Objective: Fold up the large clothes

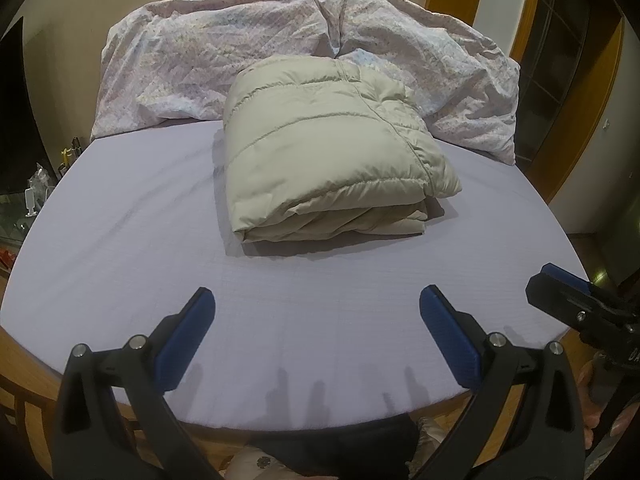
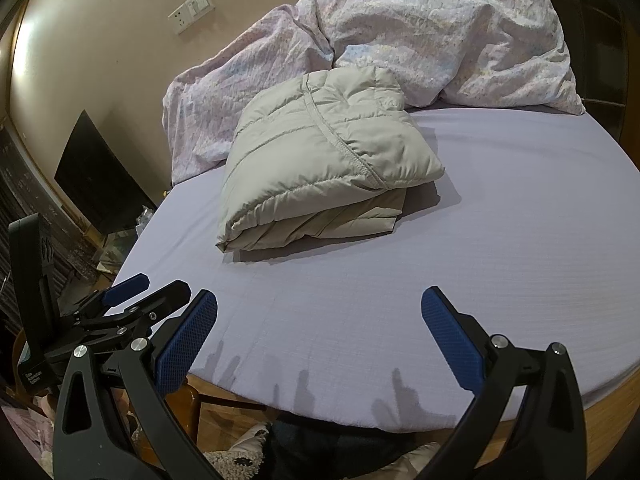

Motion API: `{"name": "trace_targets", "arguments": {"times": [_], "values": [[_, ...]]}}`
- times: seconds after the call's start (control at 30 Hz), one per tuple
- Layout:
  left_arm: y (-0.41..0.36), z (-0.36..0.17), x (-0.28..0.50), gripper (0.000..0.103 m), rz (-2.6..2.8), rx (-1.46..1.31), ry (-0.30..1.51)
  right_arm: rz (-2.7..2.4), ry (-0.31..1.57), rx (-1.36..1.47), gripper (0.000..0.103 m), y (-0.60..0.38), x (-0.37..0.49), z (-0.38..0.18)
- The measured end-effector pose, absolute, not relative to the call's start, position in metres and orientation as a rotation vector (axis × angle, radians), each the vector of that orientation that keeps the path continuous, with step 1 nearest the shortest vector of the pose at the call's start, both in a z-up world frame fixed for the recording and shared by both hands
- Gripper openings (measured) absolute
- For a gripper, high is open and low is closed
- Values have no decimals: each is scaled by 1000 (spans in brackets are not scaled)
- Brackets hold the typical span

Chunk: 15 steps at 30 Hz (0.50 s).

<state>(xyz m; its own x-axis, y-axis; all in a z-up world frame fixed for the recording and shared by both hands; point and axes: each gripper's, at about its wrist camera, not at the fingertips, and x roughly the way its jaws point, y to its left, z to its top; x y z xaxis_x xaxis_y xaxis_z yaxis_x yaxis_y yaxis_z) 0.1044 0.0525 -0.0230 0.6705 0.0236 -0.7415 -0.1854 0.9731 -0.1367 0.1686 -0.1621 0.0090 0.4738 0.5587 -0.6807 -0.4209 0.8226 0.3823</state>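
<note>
A beige puffer jacket [image 1: 324, 148] lies folded into a thick rectangular bundle in the middle of the lavender bed sheet [image 1: 140, 248]; it also shows in the right wrist view [image 2: 320, 160]. My left gripper [image 1: 316, 304] is open and empty, held over the near edge of the bed, well short of the jacket. My right gripper [image 2: 318, 306] is open and empty too, beside it at the near edge. The right gripper shows at the right edge of the left wrist view [image 1: 568, 284]. The left gripper shows at the left of the right wrist view [image 2: 132, 288].
A crumpled floral duvet [image 1: 280, 40] is heaped along the far side of the bed, just behind the jacket. The wooden bed frame [image 2: 612, 404] runs under the near edge. A dark screen [image 2: 96, 176] and clutter stand at the left. More clothes [image 2: 248, 452] lie on the floor below.
</note>
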Motion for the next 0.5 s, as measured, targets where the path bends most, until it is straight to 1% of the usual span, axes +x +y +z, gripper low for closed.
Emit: {"name": "trace_targets", "arguments": {"times": [0.5], "values": [[51, -24, 107, 101, 117, -201, 829, 602, 896, 172, 102, -162, 170, 8]]}}
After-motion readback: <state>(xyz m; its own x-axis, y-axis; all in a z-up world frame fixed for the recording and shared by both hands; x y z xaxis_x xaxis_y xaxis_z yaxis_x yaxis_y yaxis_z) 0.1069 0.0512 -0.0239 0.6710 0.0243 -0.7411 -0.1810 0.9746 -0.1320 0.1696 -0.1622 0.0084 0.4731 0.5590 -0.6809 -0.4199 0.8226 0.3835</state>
